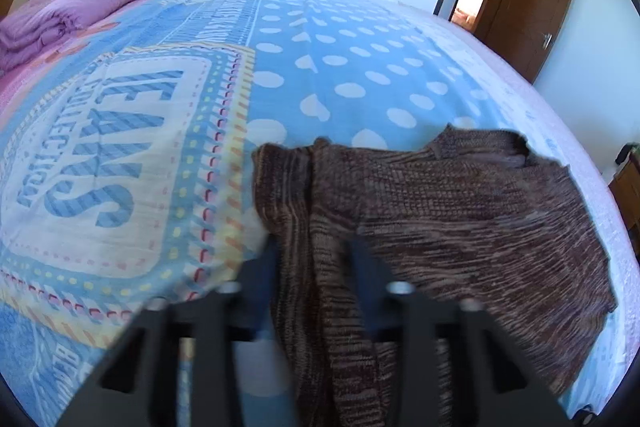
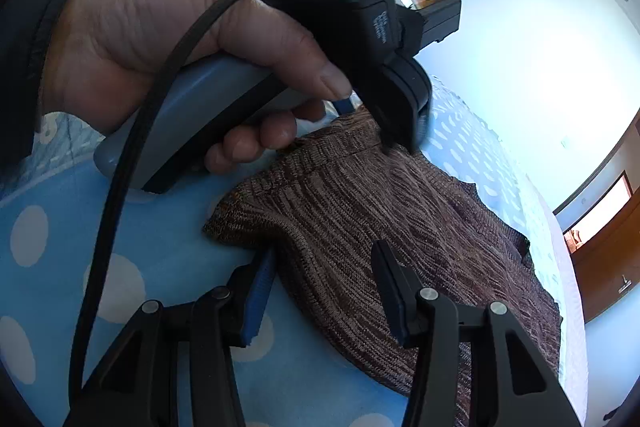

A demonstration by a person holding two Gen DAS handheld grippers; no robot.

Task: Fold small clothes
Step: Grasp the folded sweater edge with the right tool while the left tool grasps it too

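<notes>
On bed (image 1: 312, 75): brown knit garment (image 1: 460, 207), lying crumpled. Left gripper (image 1: 316, 259) clamped on its edge; right gripper (image 2: 324, 287) half-open astride its near edge, gripping nothing. Advice: close right gripper before lifting both together.

The left gripper (image 1: 316, 263) pinches a raised fold of the brown knitted garment (image 1: 460, 211), which lies on a blue polka-dot bedspread (image 1: 340, 59) near folded pink bedding (image 1: 68, 15).
</notes>
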